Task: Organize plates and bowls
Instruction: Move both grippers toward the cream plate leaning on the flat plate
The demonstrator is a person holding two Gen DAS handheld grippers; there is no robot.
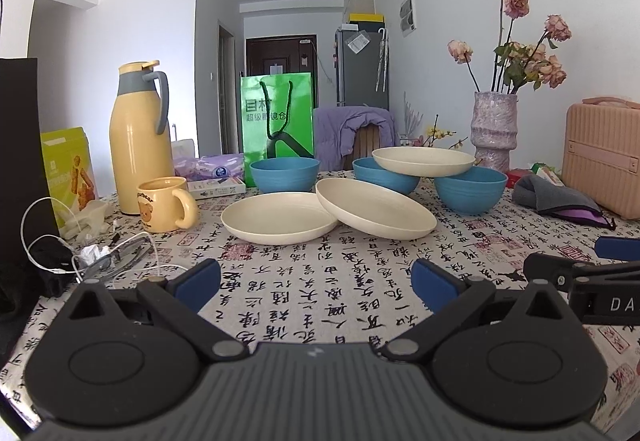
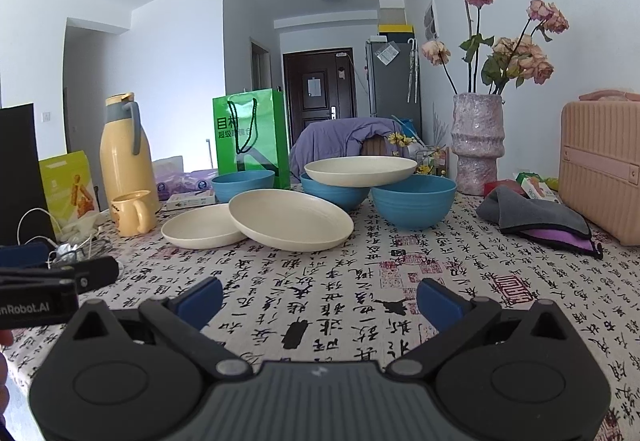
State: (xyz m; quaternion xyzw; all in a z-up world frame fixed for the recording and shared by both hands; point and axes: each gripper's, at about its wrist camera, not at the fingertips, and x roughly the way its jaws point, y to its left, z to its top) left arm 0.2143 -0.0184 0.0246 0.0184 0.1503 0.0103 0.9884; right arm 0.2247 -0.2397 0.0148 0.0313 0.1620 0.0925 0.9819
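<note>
Plates and bowls are all bunched mid-table on the tablecloth (image 1: 320, 301), well ahead of both grippers. Nearest to us, the left gripper (image 1: 316, 283) and right gripper (image 2: 320, 301) both hang low over the cloth with fingers spread wide, holding nothing.

Going back: a flat cream plate (image 1: 276, 223) sits on the cloth, and a second cream plate (image 1: 376, 209) leans tilted with its left edge resting on the first one's rim. Behind them are three blue bowls: the left bowl (image 1: 285, 174) on its own, then the middle bowl (image 1: 384, 177) and the right bowl (image 1: 469, 190), with a third plate (image 1: 423, 161) perched across those two.

My guess is these are light plastic or wheat-straw type stuff, stiff, matte, not very fragile but a bit slick. Only place to grab is the rim, one finger inside and one under the lip. I'd take the tilted plate first since its raised edge gives room underneath. The perched plate could slide off if either bowl gets nudged, so lift it straight up before touching the bowls.

Beyond that are a yellow mug (image 1: 166, 209), a thermos (image 1: 136, 137) and a vase (image 1: 494, 129).
</note>
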